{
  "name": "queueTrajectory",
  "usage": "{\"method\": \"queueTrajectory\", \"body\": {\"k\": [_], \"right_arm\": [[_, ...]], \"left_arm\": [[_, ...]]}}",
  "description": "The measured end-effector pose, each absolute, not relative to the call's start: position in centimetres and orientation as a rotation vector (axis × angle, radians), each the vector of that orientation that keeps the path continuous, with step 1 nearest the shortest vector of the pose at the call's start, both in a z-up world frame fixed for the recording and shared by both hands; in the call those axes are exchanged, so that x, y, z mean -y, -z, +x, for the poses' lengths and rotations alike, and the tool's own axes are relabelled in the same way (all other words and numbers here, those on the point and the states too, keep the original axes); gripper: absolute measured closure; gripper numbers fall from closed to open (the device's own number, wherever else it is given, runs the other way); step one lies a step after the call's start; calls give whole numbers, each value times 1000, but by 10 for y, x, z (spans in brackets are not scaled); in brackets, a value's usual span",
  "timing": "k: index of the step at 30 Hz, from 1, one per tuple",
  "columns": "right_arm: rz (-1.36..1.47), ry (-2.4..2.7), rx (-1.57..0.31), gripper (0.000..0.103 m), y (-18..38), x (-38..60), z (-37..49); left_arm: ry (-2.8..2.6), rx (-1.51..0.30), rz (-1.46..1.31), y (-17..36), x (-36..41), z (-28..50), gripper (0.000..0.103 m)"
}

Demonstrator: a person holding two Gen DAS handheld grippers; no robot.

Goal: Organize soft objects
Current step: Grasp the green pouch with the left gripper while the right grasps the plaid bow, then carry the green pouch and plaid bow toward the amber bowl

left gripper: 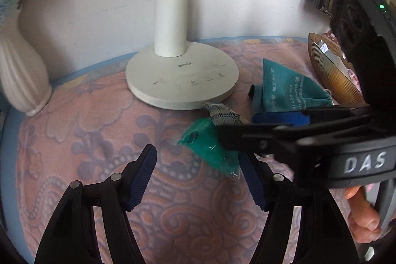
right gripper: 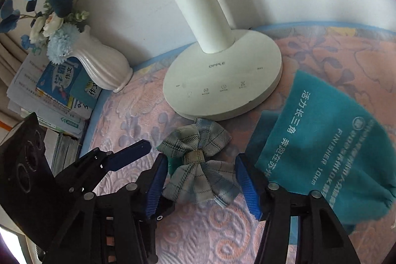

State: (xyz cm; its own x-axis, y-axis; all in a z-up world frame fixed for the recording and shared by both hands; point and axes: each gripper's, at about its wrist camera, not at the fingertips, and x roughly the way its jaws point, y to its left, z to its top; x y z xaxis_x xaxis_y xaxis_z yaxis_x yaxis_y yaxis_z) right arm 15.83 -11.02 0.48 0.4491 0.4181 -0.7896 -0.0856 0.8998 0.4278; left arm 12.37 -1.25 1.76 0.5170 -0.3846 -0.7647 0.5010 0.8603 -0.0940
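A plaid fabric bow [right gripper: 198, 165] lies on the pink patterned cloth [right gripper: 210, 227] in front of the lamp base. My right gripper [right gripper: 201, 186] has it between its blue pads, which touch the bow's two sides. Under the bow's left edge lies a green plastic bag [left gripper: 210, 147], also showing as a green sliver [right gripper: 173, 165]. My left gripper [left gripper: 199, 177] stands open just short of that bag, whose near corner reaches its right finger. One left finger [right gripper: 131, 156] shows beside the right gripper. A teal cloth pouch [left gripper: 284, 88] [right gripper: 321, 140] lies to the right.
A white lamp base [left gripper: 183, 81] [right gripper: 222, 81] stands behind the bow against the wall. A white ribbed vase [left gripper: 19, 76] [right gripper: 104, 66] with blue flowers stands left, beside stacked books [right gripper: 59, 90]. An amber ribbed bowl [left gripper: 331, 71] sits far right. A person's hand [left gripper: 363, 214] holds the right gripper.
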Motion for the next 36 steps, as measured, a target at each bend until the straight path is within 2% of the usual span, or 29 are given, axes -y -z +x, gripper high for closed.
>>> {"method": "queueTrajectory", "body": {"k": [4,6,8,12,20,27,30,33,36], "right_arm": [[365,-367,-1032,66,-2,111,159],[379,-373,-1015,72,-4,114,157],[399,-368,-986,83,-10,120,152],[476,-383,-920,83,-28,137,138],[473,-386,-860,83,-72,156,64],[538,-348,-988,83,-37,188,-21],[429,-232,-991,83,-28,192,-47],[167,-94,-949,82,-28,180,-69],[14,-63,-985,62,-18,168,-84]], "left_arm": [[557,-885,134,-12,18,132,44],[571,-889,126,-9,22,134,54],[585,-882,131,-11,24,132,62],[579,-858,177,-16,31,122,67],[591,-781,146,-56,19,67,68],[644,-803,134,-54,25,-26,68],[650,-832,139,-36,37,-53,68],[643,-863,122,-19,38,-67,68],[599,-905,123,-9,38,-73,61]]}}
